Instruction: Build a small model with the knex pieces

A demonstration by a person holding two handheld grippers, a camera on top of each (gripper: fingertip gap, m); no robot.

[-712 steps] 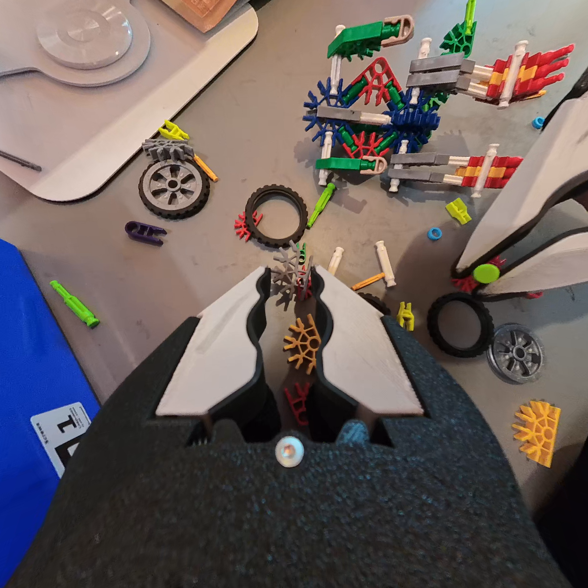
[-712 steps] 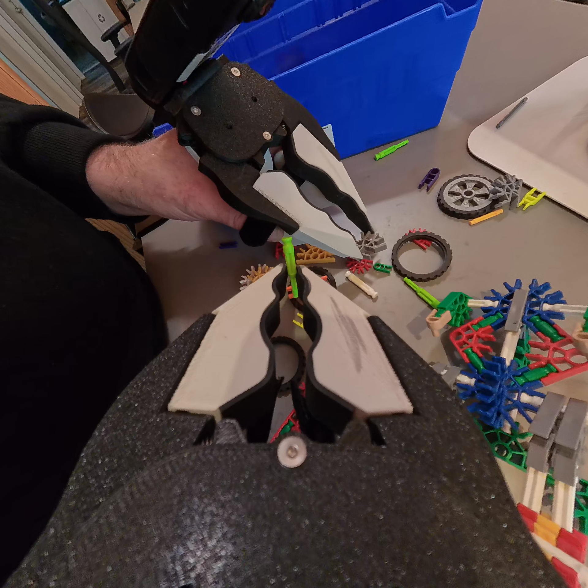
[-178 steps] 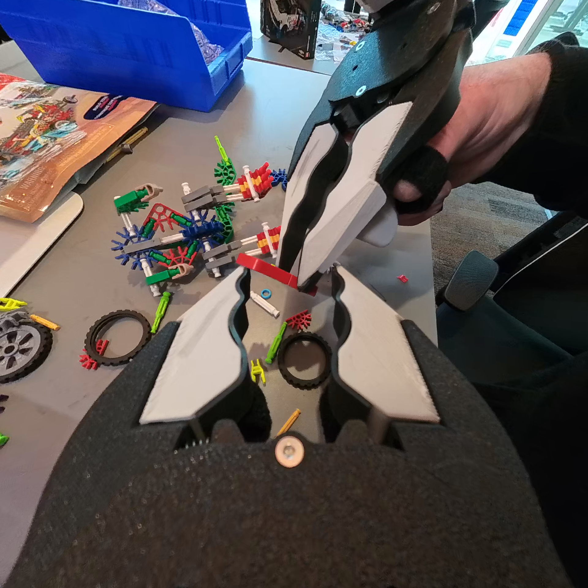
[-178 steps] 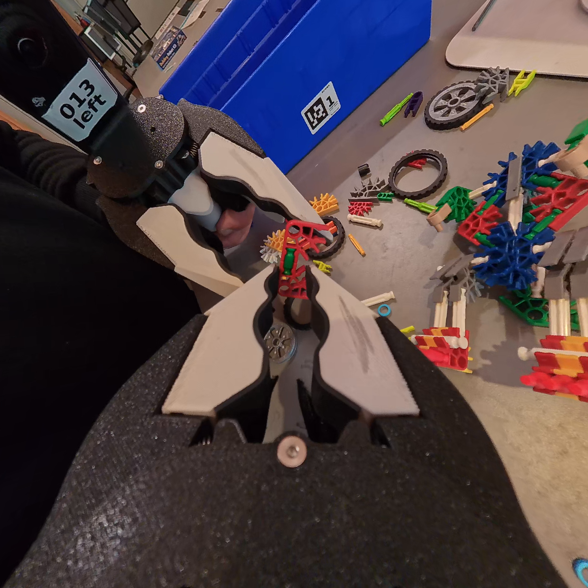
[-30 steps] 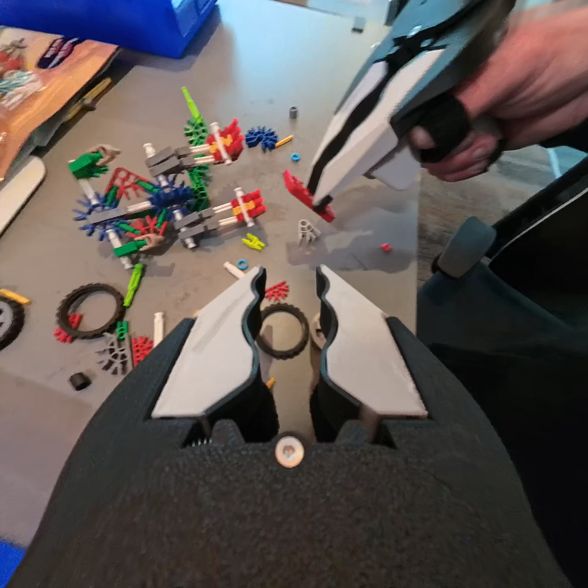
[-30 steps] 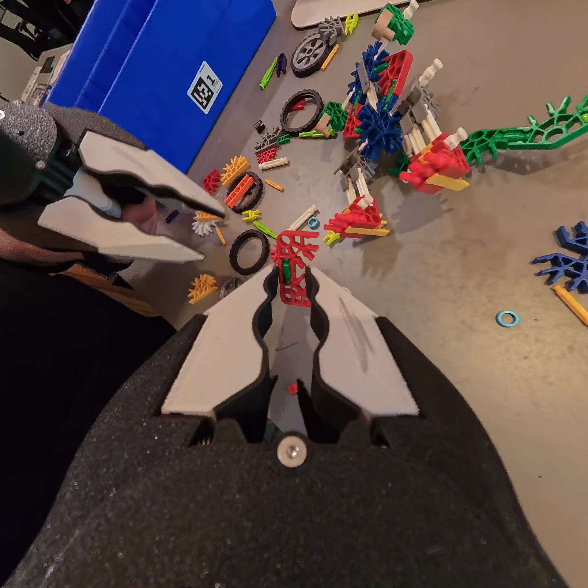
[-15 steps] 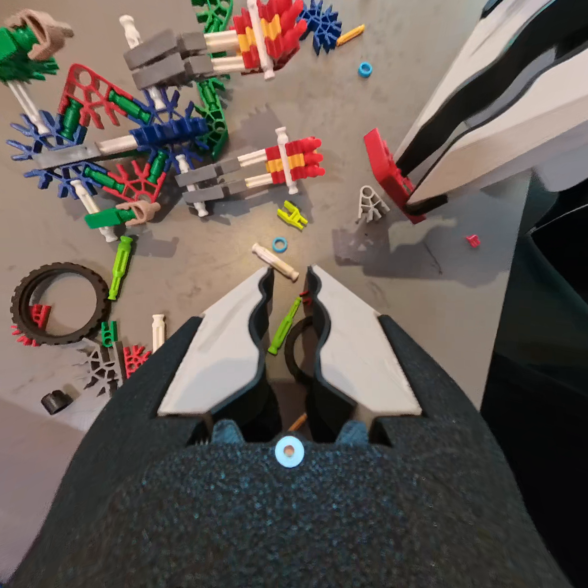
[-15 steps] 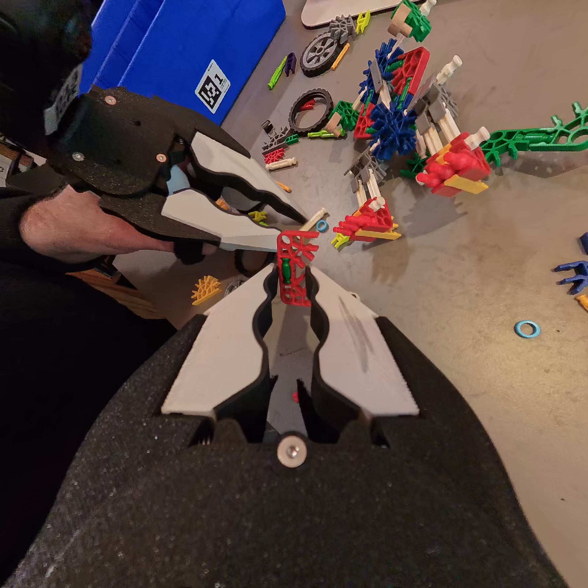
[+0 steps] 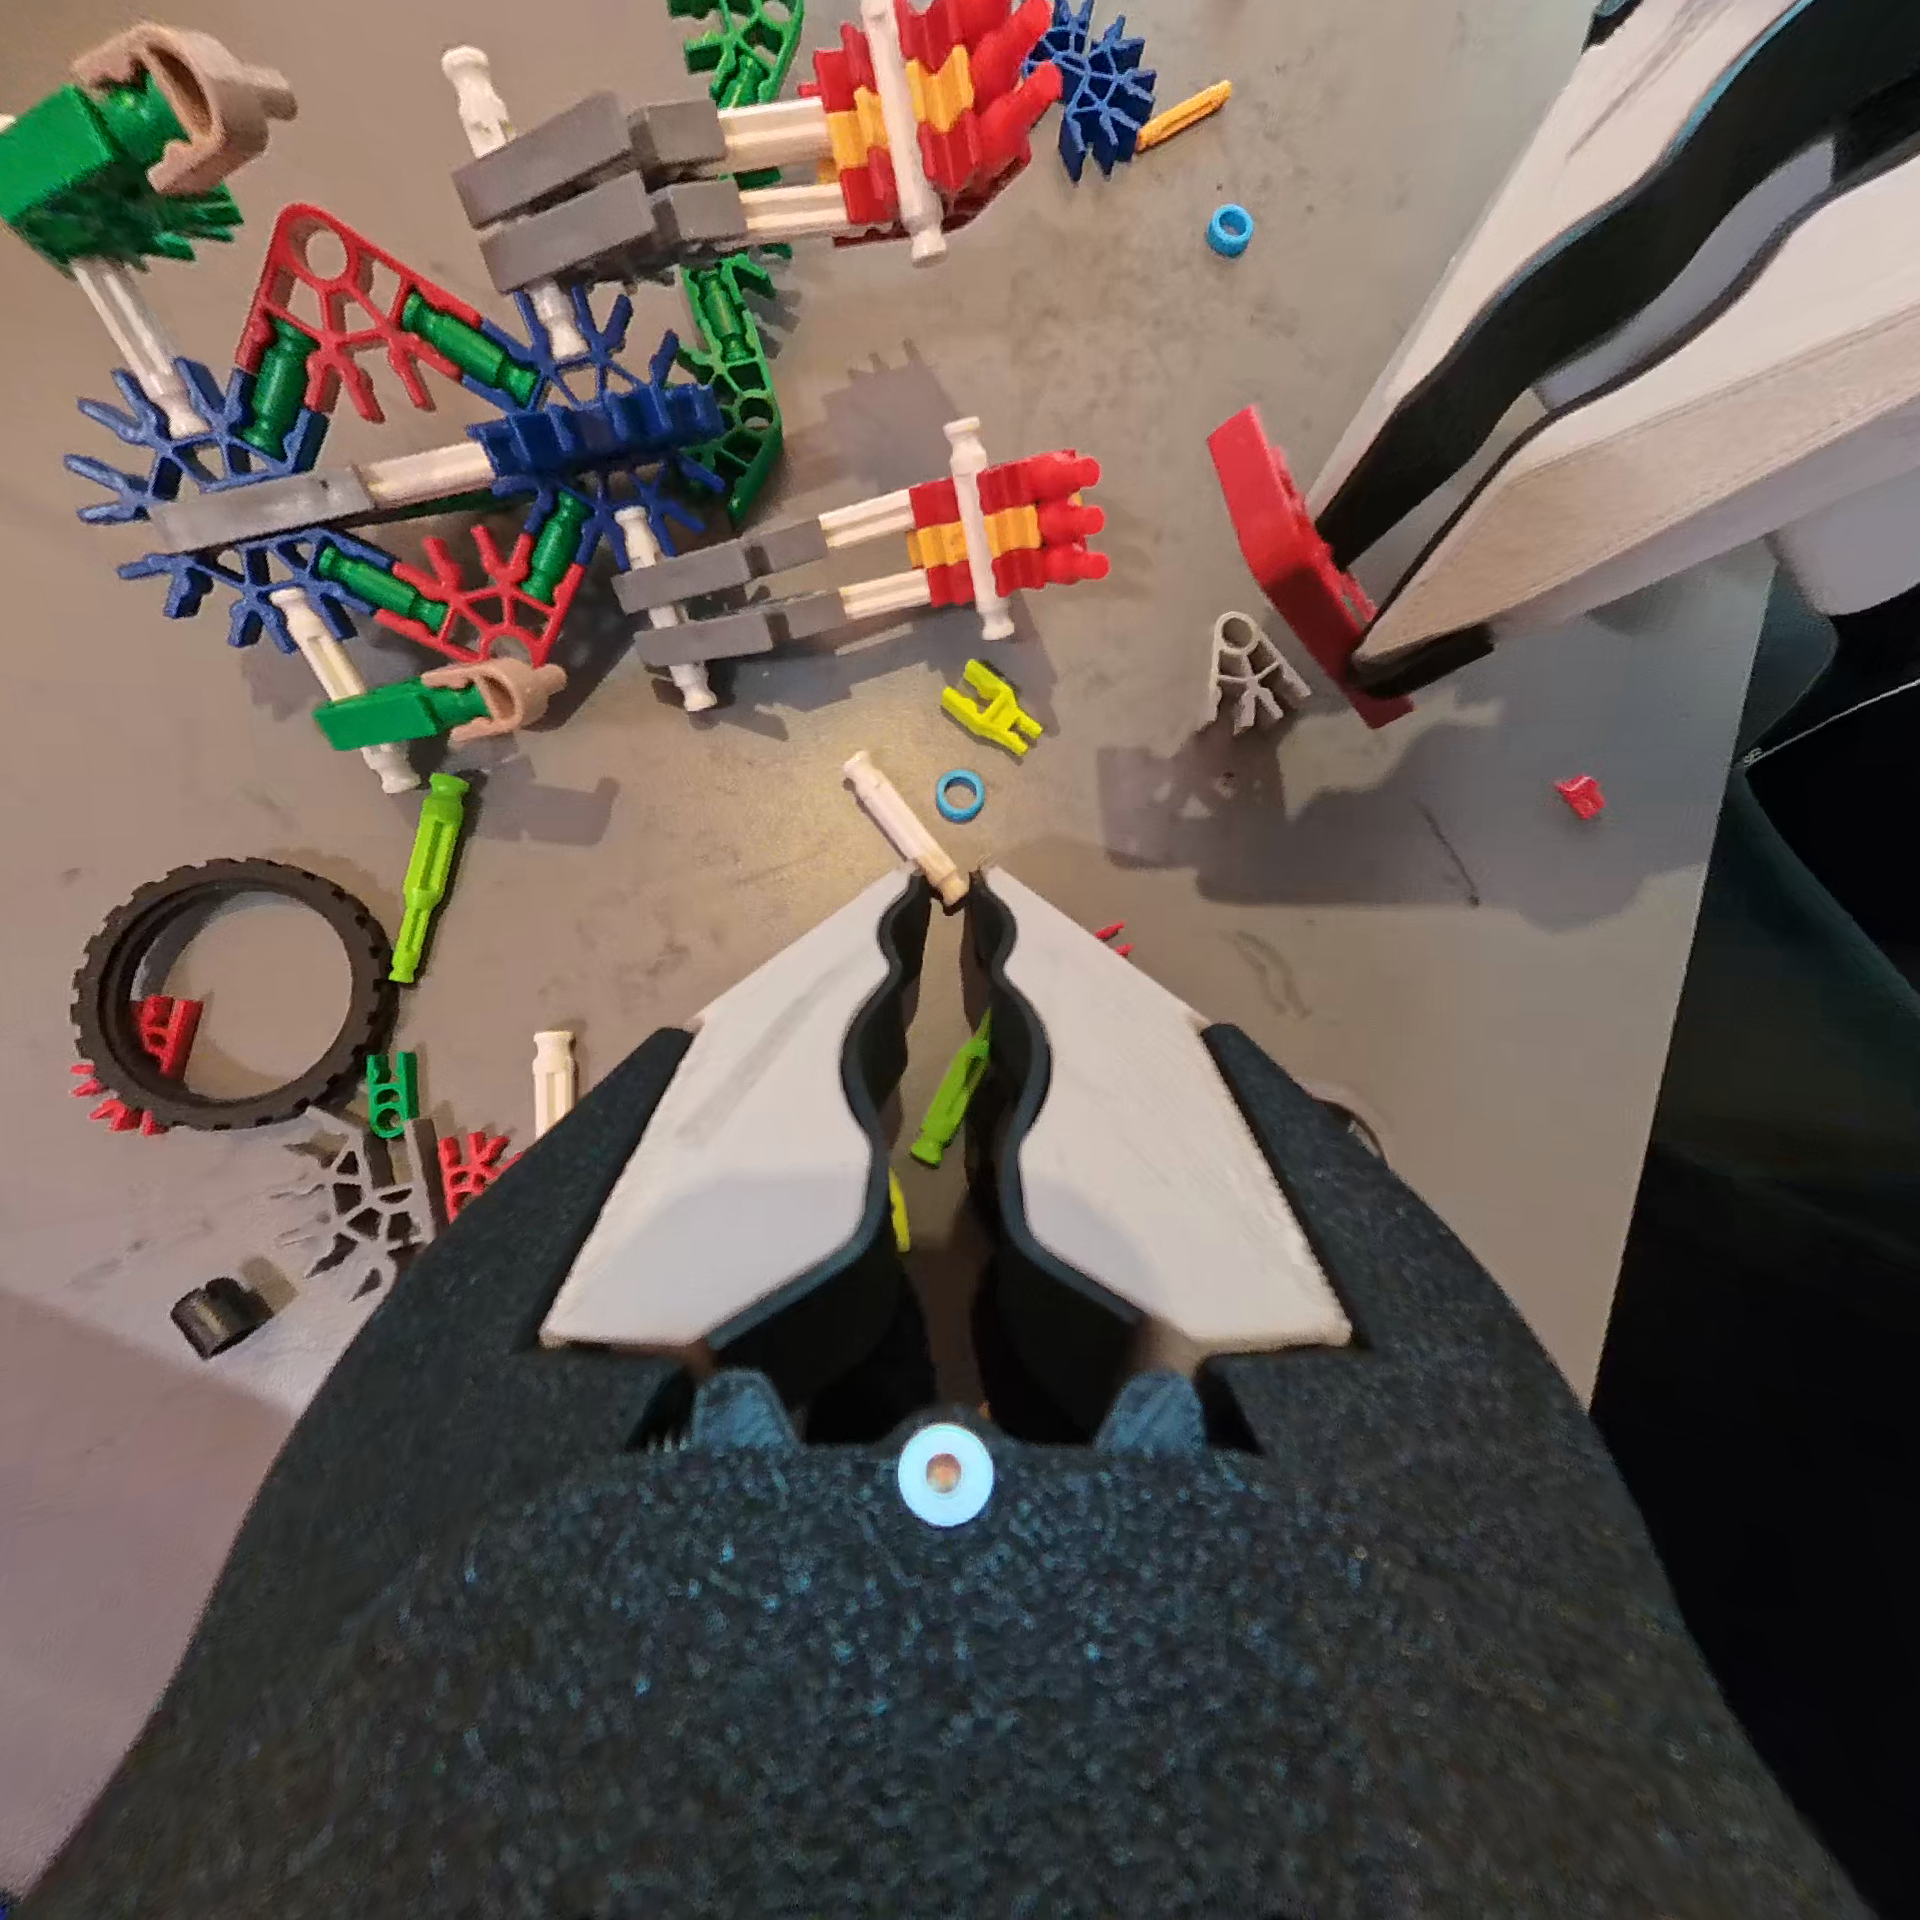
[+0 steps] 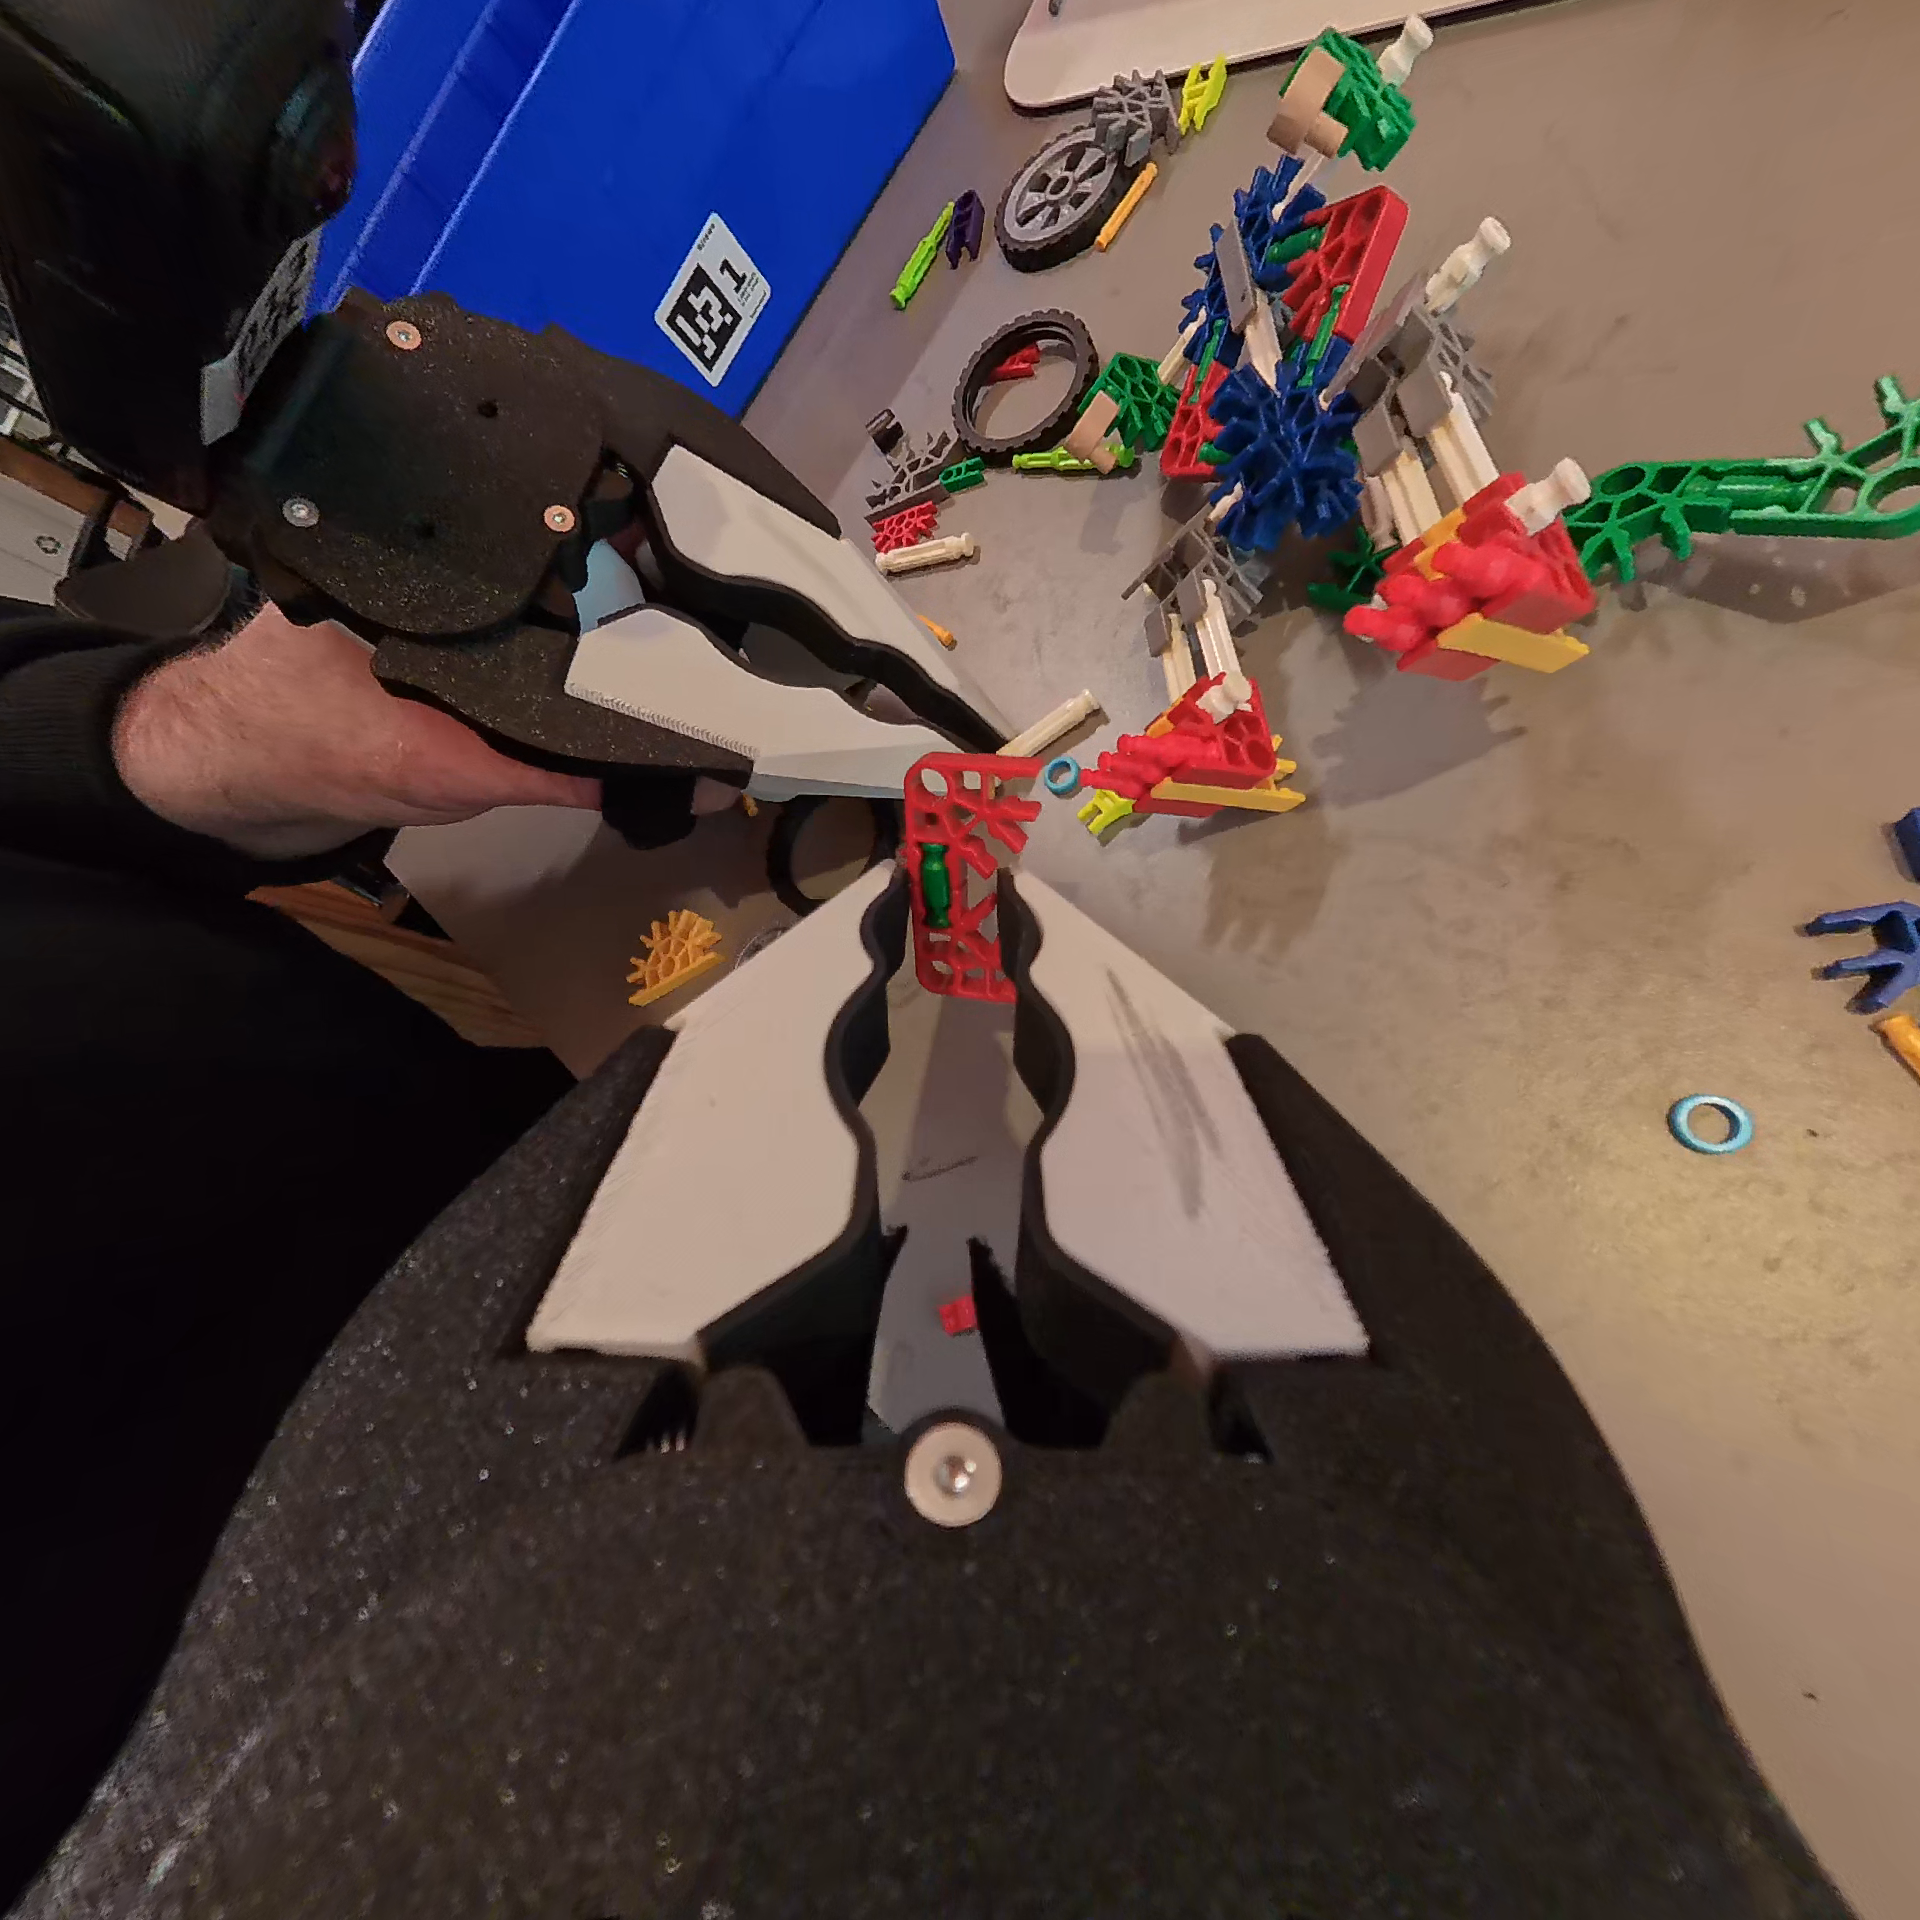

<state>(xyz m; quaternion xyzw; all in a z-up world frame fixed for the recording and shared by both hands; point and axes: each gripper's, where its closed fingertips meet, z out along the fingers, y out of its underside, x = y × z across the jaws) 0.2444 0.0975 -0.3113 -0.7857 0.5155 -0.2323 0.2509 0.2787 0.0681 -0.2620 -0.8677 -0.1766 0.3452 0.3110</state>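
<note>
The left gripper (image 9: 948, 888) has its pale, wavy-edged fingers nearly pressed together, pinching the near end of a smooth cream plastic rod (image 9: 902, 823) that points toward eleven o'clock on the grey matte tabletop (image 9: 1351, 987). A small blue ring (image 9: 958, 795) lies just beside the rod at two o'clock, and a yellow-green clip (image 9: 989, 708) sits beyond it at twelve. The right gripper (image 10: 951, 883) is clamped on a red lattice connector (image 10: 961, 873) with a dark green rod (image 10: 933, 883) snapped into it. Two ribbed black tyres (image 9: 234, 992) lie stacked at nine o'clock in the left wrist view. A glossy blue bin (image 10: 644, 156) at eleven o'clock in the right wrist view bears one white sticker (image 10: 714, 301) with a square code.
</note>
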